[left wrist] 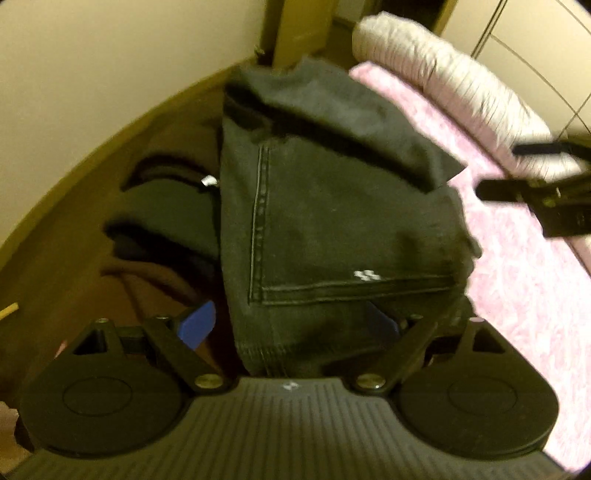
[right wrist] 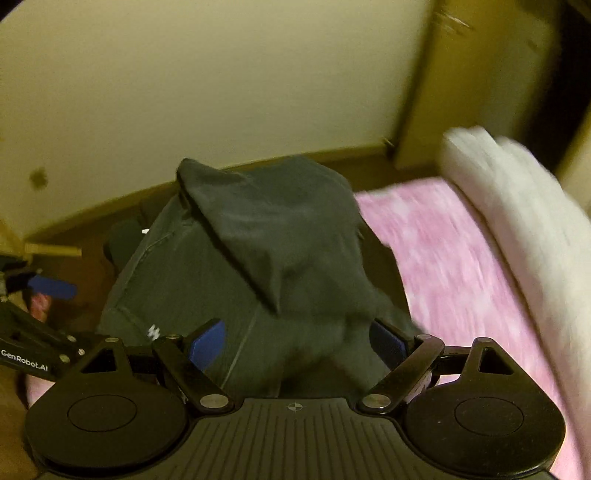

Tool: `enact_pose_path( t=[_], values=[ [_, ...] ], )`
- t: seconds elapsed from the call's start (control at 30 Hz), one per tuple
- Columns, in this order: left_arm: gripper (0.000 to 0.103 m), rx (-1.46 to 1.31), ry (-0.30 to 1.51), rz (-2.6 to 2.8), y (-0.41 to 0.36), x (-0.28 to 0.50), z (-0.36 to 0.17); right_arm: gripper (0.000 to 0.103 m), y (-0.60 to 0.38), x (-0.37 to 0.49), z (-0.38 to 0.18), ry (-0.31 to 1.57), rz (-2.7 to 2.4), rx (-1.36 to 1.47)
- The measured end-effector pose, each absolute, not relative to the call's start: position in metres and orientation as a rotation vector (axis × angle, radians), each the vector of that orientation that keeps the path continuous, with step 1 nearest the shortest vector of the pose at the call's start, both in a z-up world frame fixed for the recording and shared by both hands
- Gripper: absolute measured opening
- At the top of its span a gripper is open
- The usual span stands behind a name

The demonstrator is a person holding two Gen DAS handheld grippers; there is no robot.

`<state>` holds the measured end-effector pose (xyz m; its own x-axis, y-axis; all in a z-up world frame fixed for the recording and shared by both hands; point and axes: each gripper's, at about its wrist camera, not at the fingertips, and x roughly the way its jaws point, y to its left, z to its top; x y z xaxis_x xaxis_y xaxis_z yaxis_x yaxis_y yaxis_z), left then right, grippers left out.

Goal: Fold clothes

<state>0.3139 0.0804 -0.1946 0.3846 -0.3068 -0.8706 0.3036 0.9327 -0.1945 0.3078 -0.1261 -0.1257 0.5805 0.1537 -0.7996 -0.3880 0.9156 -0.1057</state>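
A dark grey garment [left wrist: 332, 206] with pale stitched seams and a small white mark lies bunched at the left edge of a pink bed cover [left wrist: 517, 288]. Its upper part is folded down over itself. My left gripper [left wrist: 290, 325] is open wide, and the garment's near edge lies between its blue pads [left wrist: 195, 325]. In the right wrist view the same garment [right wrist: 266, 251] rises in a hump in front of my right gripper [right wrist: 297, 345], which is also open with cloth between its fingers. The right gripper [left wrist: 535, 192] shows at the right edge of the left wrist view.
A rolled white blanket [right wrist: 517, 206] lies along the far side of the pink cover [right wrist: 443, 251]. Dark items [left wrist: 166, 206] sit on the brown floor to the left of the bed. A cream wall [right wrist: 221, 92] and a wooden post [left wrist: 295, 29] stand behind.
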Motion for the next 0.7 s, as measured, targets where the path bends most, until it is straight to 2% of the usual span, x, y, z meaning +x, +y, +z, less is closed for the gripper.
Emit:
enact_pose_path(
  t=[0.2,0.27,0.3,0.33,0.37,0.4,0.43,0.47,0.5,0.57,0.7],
  values=[
    [0.081,-0.029,1.119,-0.474,0.086,0.323,-0.222,0.088,-0.099,0.355,-0.167,0.873,0.435,-0.490],
    [0.079,-0.031,1.110,-0.492,0.089,0.322,-0.225,0.087,-0.090,0.370,-0.181,0.862,0.473,-0.559],
    [0.073,-0.017,1.107,-0.491,0.089,0.321,-0.224,0.084,-0.085,0.378,-0.188,0.856,0.492,-0.594],
    [0.069,0.003,1.104,-0.485,0.090,0.320,-0.222,0.068,-0.085,0.382,-0.189,0.848,0.497,-0.607],
    [0.056,0.024,1.100,-0.478,0.090,0.319,-0.221,0.048,-0.092,0.377,-0.180,0.837,0.481,-0.586],
    [0.037,0.044,1.097,-0.472,0.090,0.318,-0.219,0.042,-0.099,0.373,-0.171,0.825,0.464,-0.564],
    [0.031,0.058,1.093,-0.466,0.091,0.317,-0.216,0.024,-0.107,0.369,-0.162,0.813,0.447,-0.543],
    [0.017,0.065,1.088,-0.460,0.093,0.317,-0.212,0.016,-0.114,0.364,-0.153,0.802,0.430,-0.521],
    [0.003,0.073,1.083,-0.455,0.095,0.316,-0.209,0.015,-0.121,0.360,-0.144,0.790,0.414,-0.500],
    [0.000,0.071,1.049,-0.472,0.099,0.312,-0.197,0.011,-0.136,0.352,-0.126,0.766,0.380,-0.457],
    [0.000,0.133,0.933,-0.575,0.090,0.289,-0.162,0.009,-0.165,0.334,-0.091,0.717,0.314,-0.372]
  ],
)
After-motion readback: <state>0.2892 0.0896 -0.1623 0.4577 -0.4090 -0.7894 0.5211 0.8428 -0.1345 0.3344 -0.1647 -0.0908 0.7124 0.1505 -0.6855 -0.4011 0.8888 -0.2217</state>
